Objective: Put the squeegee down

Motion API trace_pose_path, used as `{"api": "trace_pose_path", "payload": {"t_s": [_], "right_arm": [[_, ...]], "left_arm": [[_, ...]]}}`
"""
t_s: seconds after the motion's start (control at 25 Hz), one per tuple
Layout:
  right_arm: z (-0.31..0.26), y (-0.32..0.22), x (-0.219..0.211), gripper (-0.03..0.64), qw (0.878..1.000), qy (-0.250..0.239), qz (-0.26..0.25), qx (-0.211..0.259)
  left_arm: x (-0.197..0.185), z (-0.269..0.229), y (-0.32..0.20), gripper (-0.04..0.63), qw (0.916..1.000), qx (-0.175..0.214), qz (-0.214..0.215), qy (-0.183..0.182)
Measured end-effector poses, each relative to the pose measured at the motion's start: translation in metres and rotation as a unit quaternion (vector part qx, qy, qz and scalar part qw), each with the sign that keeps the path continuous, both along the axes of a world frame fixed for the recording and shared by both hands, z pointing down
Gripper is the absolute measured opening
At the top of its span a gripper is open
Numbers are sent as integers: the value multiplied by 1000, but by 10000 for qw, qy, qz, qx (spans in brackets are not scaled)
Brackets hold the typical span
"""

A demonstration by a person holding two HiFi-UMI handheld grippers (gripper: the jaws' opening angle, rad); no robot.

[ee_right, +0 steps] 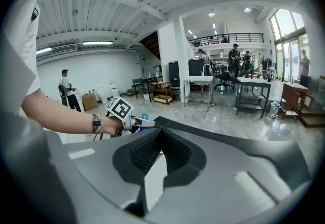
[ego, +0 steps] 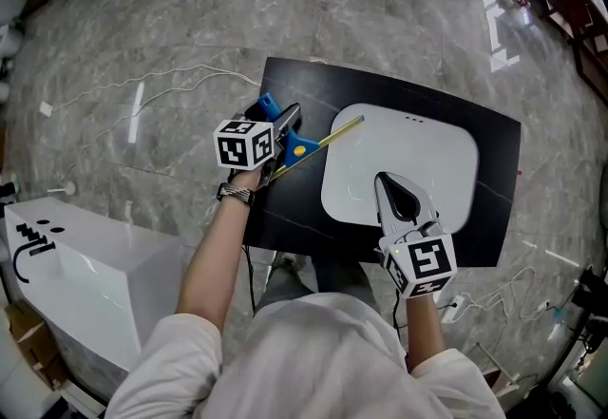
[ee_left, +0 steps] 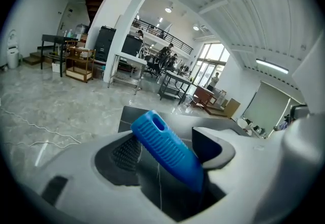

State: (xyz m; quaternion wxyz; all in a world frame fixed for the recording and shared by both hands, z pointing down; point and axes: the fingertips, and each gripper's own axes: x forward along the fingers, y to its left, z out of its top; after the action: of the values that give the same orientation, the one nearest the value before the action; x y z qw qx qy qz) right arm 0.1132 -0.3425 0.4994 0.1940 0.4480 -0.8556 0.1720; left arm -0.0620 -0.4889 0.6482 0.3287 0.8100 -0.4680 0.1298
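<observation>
The squeegee [ego: 302, 145] has a blue ribbed handle and a thin yellow blade that reaches onto the white board [ego: 427, 161] on the black table [ego: 489, 208]. My left gripper [ego: 283, 130] is at the table's left part with its jaws spread around the handle. In the left gripper view the handle [ee_left: 167, 149] lies slanted between the pads, leaning toward the right jaw, with a dark gap at the left pad. My right gripper [ego: 384, 183] rests over the board's near edge, shut and empty; its ribbed pads [ee_right: 147, 154] meet in the right gripper view.
A white box-shaped unit [ego: 85, 265] stands on the floor to the left of the table. White cables [ego: 171, 80] trail over the marble floor behind it. Desks, shelves and distant people fill the hall in the gripper views.
</observation>
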Motion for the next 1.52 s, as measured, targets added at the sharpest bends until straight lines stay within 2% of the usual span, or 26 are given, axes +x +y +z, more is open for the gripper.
{"api": "trace_pose_path", "payload": {"t_s": [0.16,0.36,0.56,0.92,1.52], "right_arm": [[2,0,-1,6,10000,0,13,-7],[4,2,3,6,10000,18,52,-53],[7,2,4,6,9999,101,71,-65],[11,0,-1,6,9997,236,-55,-72],[9,11,1,6,9998,174,8,-68]], "left_arm": [[-4,8,-3,337,10000,-39,-79,-31],[-6,14,-7,341,9996,-193,-166,109],[-9,17,-8,349,9992,-108,-226,299],[-11,18,-13,370,9998,2,-203,31],[-13,18,-13,404,9994,65,-327,3]]}}
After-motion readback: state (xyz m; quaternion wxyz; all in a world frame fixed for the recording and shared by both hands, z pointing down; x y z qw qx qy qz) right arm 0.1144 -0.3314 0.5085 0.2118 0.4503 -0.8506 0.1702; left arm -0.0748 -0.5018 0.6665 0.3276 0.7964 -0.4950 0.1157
